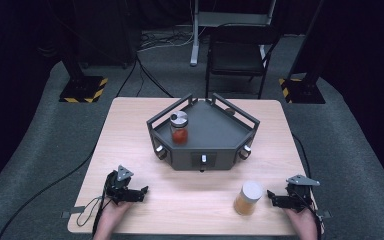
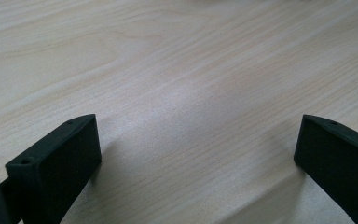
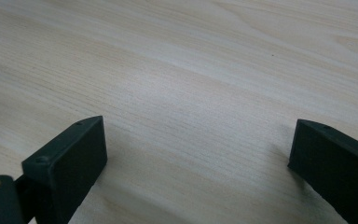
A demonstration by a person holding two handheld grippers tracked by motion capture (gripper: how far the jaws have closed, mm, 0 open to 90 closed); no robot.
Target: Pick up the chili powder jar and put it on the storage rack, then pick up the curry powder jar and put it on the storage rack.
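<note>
Pale wood grain runs under both of my claws: the bench (image 1: 195, 200) is a light woodgrain top with rounded corners, standing on grey carpet.

My left claw (image 1: 141, 192) rests near the front left corner of the bench, gripped by my left hand (image 1: 114, 212), its grey three-cornered plate on top and its cable looping off the front edge. In the left gripper view my left claw (image 2: 198, 154) has its two black jaws spread wide, with bare wood between them and nothing held.

My right claw (image 1: 271, 197) sits near the front right corner, in my right hand (image 1: 302, 220). In the right gripper view my right claw (image 3: 198, 149) is likewise spread wide over bare wood, gripping nothing.

Just to the left of my right claw stands a jar with a pale lid (image 1: 248, 198), upright, with orange-tan contents; it is close to the jaw tips, but I cannot tell whether it touches them.

Farther back, at the middle of the bench, sits a dark angular tray (image 1: 225, 131) with a raised rail around it and knobs along its front faces. Inside it, toward its left side, a second jar with a silver lid (image 1: 179, 127) stands upright with red contents.

Beyond the bench are a black folding chair (image 1: 240, 52) and stand bases with yellow-black striping.
</note>
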